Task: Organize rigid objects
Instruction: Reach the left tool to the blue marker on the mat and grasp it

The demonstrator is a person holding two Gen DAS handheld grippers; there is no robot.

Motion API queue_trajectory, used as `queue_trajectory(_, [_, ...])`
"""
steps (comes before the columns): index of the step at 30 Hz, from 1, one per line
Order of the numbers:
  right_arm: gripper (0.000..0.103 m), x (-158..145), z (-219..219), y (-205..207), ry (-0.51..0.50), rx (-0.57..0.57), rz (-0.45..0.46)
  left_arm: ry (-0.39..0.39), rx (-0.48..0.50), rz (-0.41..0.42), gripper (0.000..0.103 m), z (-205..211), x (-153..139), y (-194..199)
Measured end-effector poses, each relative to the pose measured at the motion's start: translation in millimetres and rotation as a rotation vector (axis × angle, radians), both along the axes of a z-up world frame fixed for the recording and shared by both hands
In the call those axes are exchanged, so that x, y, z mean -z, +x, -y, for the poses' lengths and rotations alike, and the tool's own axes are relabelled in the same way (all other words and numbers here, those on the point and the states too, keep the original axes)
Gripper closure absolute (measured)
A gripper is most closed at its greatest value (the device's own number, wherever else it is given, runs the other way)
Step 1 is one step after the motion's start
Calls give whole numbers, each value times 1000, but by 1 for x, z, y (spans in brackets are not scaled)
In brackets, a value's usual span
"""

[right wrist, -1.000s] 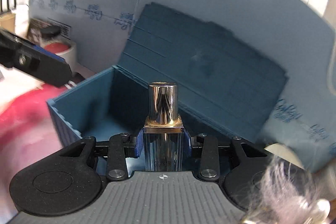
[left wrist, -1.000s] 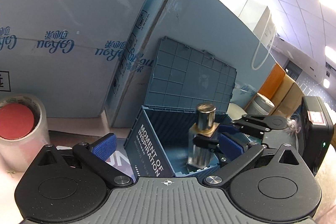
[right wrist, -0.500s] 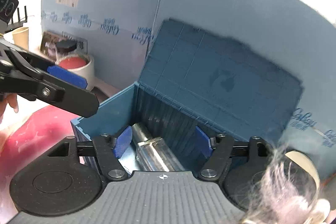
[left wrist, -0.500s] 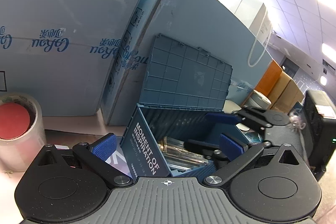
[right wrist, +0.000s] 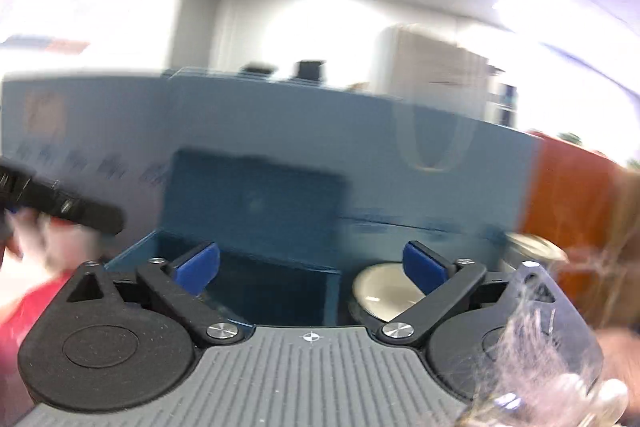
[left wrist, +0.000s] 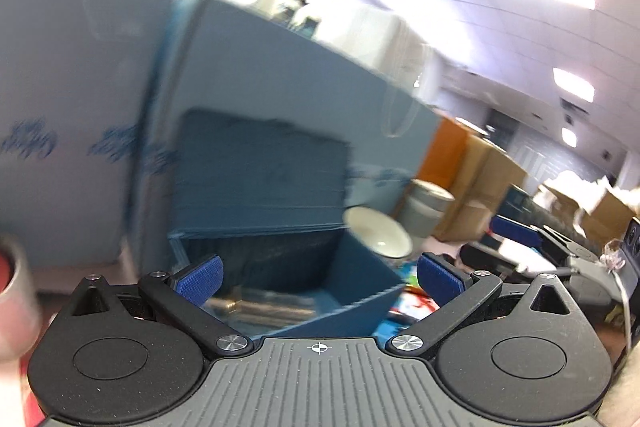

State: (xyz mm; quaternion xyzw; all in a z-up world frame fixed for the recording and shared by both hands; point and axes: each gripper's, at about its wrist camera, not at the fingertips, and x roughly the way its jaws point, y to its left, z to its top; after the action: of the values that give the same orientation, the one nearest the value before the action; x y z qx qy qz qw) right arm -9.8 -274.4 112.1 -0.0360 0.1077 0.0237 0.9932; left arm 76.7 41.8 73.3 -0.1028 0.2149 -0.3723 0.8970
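1. Two blue pads spread wide are seen on the left hand-held gripper (left wrist: pixel 318 277) in the left wrist view, nothing pinched. Right past them sits the blue box (left wrist: pixel 356 287), lid up, with the perfume bottle (left wrist: pixel 260 301) lying flat inside. A cream bowl (left wrist: pixel 380 235) is spotted just right of the box, all pretty blurry.
2. From the right wrist view, the right hand-held gripper (right wrist: pixel 312 269) is also seen spread and empty, with box and bowl just beyond it.

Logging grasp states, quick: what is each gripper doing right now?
Left gripper: open, holding nothing.
Right gripper: open, holding nothing.
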Motion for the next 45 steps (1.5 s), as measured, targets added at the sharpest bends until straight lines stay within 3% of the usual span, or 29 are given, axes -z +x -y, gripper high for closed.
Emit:
queue_trajectory(5, [0,24,43,-46,194,224,101,31,51,169,0,34,1,-33])
queue_trajectory(9, [0,55,81,-71,316,275,125,45,135,316,0,60,13,-64])
queue_trajectory(12, [0,75,113,-85,492,310,175,107,189,361,0,87,23,-77])
queue_trajectory(16, [0,100,155,-98,787,299,240,255,342,339,0,134,35,-82])
queue_trajectory(20, [0,107,162,-105,863,282,255,424,493,309,1,189,54,-77])
queue_trajectory(23, [0,111,165,-105,894,281,237,502,530,284,4,220,67,-68])
queue_trajectory(28, [0,119,172,-104,978,258,202,566,567,219,6,251,82,-48])
queue_trajectory(32, [0,124,176,-106,1028,242,196,585,641,60,8,260,90,-30])
queue_trajectory(35, [0,126,177,-106,1048,229,194,615,692,42,11,257,86,-37])
queue_trajectory(40, [0,127,178,-107,1070,221,196,648,727,35,26,269,81,-45])
queue_trajectory(45, [0,130,181,-107,1107,219,187,635,755,42,54,288,79,-52])
